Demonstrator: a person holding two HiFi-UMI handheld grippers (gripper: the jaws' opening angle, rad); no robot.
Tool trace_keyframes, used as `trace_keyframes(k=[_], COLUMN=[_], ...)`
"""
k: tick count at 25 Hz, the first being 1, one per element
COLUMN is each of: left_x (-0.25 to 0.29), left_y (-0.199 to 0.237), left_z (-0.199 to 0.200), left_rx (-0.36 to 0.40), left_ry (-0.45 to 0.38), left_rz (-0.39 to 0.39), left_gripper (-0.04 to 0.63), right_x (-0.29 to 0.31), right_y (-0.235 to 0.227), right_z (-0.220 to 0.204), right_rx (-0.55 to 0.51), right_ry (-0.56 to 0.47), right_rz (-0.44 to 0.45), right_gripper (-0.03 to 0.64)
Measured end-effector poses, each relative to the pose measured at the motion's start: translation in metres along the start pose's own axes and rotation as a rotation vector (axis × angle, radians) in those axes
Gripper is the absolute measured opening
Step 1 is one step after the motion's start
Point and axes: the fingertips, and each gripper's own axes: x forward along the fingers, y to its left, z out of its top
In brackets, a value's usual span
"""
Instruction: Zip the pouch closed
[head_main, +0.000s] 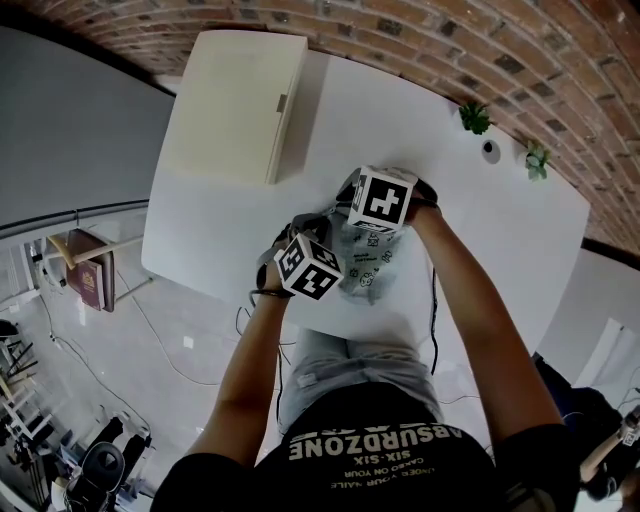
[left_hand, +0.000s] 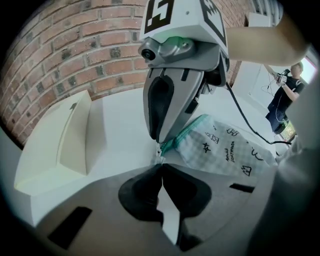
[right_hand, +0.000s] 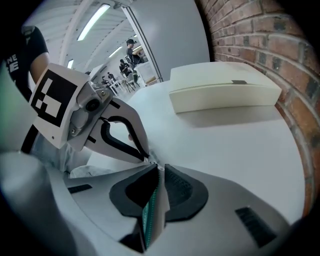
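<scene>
A white pouch (head_main: 368, 268) printed with small black drawings lies on the white table (head_main: 480, 230) in front of the person; its teal zipper (left_hand: 186, 134) runs along the top edge. My left gripper (left_hand: 161, 167) is shut on the small zipper pull (left_hand: 160, 151) at the pouch's end. My right gripper (right_hand: 157, 172) is shut on the pouch's zipper edge (right_hand: 149, 210), whose teal teeth show between its pads. The two grippers face each other with their tips almost touching. In the head view the marker cubes hide the jaws.
A closed cream box (head_main: 235, 105) lies on the table at the far left, beside the brick wall (head_main: 420, 40). Two small plants (head_main: 475, 117) (head_main: 538, 160) stand at the table's far right. A black cable (left_hand: 245, 120) trails from the right gripper. People stand far off (left_hand: 285, 95).
</scene>
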Motion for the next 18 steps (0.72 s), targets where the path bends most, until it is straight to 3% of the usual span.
trace_keyframes(k=[6, 11, 18], left_x=[0.000, 0.001, 0.003], left_y=[0.005, 0.004, 0.007], left_z=[0.001, 0.001, 0.003], left_rx=[0.024, 0.054, 0.054], left_ry=[0.016, 0.036, 0.043], left_rz=[0.000, -0.011, -0.023], left_gripper=[0.012, 0.012, 0.012], right_x=[-0.008, -0.013, 0.000], right_y=[0.005, -0.003, -0.002], right_z=[-0.004, -0.004, -0.009], right_rx=[-0.060, -0.281, -0.502], right_ry=[-0.017, 0.005, 0.109], right_rz=[-0.009, -0.156, -0.216], right_gripper=[0.071, 0.071, 0.071])
